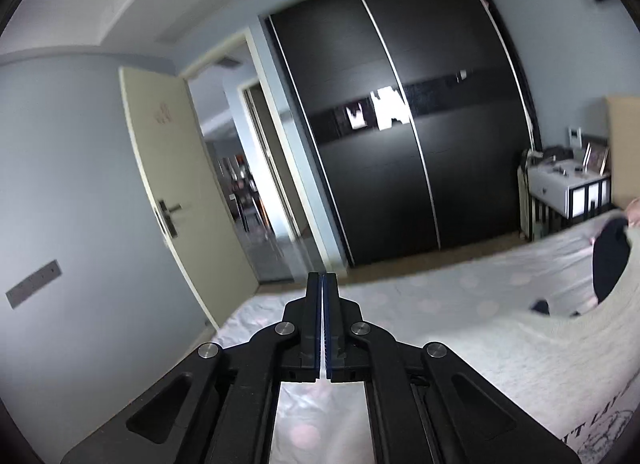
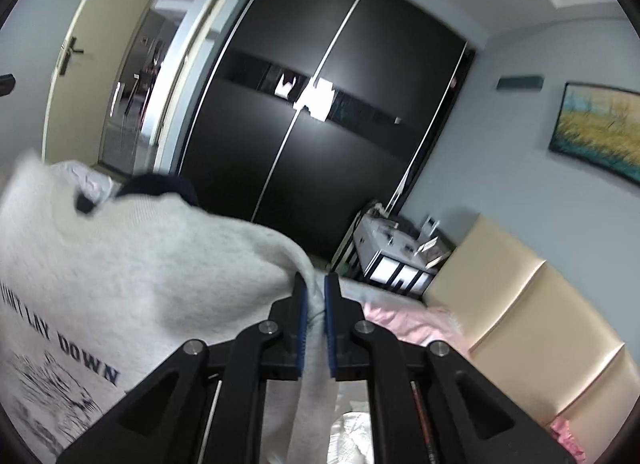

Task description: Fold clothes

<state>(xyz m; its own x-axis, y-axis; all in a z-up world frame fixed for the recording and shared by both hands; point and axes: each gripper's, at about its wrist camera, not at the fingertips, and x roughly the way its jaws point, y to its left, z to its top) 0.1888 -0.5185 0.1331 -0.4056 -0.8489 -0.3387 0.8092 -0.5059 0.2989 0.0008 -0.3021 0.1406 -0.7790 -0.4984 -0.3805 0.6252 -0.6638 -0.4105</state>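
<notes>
A black sliding wardrobe [image 1: 400,135] stands between an open cream door [image 1: 168,183] and grey walls.

The sweatshirt [image 2: 132,264] is soft, fuzzy grey cloth. The wardrobe [image 1: 400,135] looks dark and matt — the headboard [image 2: 520,316] is shiny and smooth.

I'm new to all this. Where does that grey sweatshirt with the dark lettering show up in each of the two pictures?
Left wrist view: the grey sweatshirt spreads over the bed along the right edge and lower right.
Right wrist view: it fills the left half, a fold pinched by the right gripper.
Shared landmark: the black sliding wardrobe, behind in both views.
</notes>
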